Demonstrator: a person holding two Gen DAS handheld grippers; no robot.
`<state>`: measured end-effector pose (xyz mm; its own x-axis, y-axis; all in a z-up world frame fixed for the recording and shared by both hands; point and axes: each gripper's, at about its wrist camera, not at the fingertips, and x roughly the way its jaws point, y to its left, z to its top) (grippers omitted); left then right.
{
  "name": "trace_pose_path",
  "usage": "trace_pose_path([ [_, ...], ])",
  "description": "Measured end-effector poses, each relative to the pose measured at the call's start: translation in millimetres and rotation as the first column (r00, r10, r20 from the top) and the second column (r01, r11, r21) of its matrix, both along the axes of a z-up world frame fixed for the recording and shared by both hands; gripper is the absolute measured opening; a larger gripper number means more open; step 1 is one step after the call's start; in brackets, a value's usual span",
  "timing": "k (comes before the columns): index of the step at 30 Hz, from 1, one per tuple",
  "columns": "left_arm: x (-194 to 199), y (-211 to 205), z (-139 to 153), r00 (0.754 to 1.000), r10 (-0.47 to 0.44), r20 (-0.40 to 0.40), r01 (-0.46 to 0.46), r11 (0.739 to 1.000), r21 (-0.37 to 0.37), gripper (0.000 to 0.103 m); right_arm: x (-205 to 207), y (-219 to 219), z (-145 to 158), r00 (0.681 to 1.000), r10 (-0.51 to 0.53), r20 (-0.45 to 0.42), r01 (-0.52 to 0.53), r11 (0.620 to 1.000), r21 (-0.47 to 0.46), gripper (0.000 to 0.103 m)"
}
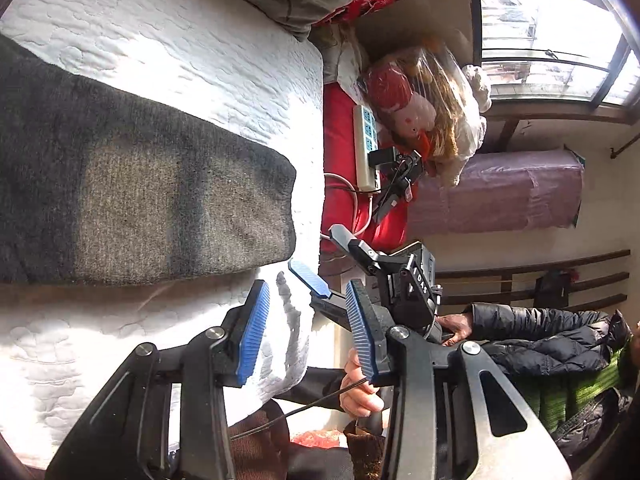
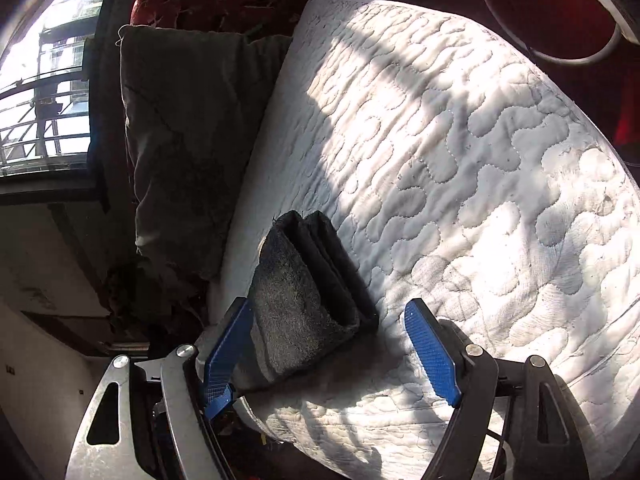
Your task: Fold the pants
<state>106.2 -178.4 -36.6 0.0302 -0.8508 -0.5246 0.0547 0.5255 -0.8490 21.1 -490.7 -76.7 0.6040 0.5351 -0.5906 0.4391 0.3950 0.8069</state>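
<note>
The dark grey pants (image 1: 152, 196) lie folded into a thick flat bundle on the white quilted mattress (image 1: 192, 52). My left gripper (image 1: 308, 332) is open and empty, just off the bundle's end near the mattress edge. My right gripper (image 1: 318, 276) shows there too, open, beside the mattress edge. In the right wrist view the folded pants (image 2: 304, 292) lie edge-on between the open blue fingers of my right gripper (image 2: 328, 344). The left pad (image 2: 224, 352) is close against the bundle; the right pad (image 2: 432, 352) stands apart from it.
A grey pillow (image 2: 176, 152) lies at the head of the mattress (image 2: 460, 152). Beside the bed are a red cover with a power strip (image 1: 366, 148), a bagged doll (image 1: 416, 104), a wrapped pink box (image 1: 500, 192) and a window (image 1: 548, 32). The person's jacket (image 1: 548, 340) shows at the right.
</note>
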Motion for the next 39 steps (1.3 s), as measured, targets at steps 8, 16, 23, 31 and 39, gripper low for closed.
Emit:
trace_pose_path([
  [8,-25,0,-44,0.936,0.340,-0.094,-0.328,0.937,0.120,0.036,63,3,-9,0.992,0.125,-0.030,-0.125,0.992,-0.009,0.081],
  [16,-19,-39,-75,0.867,0.442,-0.229,-0.424,0.897,0.126,0.036,119,28,-18,0.945,0.328,-0.001,-0.328,0.944,0.009,0.080],
  [23,-5,-53,-90,0.835,0.491,-0.248,-0.475,0.871,0.125,0.037,122,24,-30,0.911,0.412,-0.010,-0.411,0.911,0.038,0.050],
  [31,5,-52,-78,0.861,0.435,-0.263,-0.439,0.897,0.046,0.023,120,29,-20,0.918,0.393,0.044,-0.392,0.919,-0.030,0.023],
  [39,-3,-11,-34,0.880,0.409,-0.242,-0.441,0.892,-0.098,0.022,113,63,52,0.894,0.428,0.136,-0.416,0.903,-0.104,0.021],
])
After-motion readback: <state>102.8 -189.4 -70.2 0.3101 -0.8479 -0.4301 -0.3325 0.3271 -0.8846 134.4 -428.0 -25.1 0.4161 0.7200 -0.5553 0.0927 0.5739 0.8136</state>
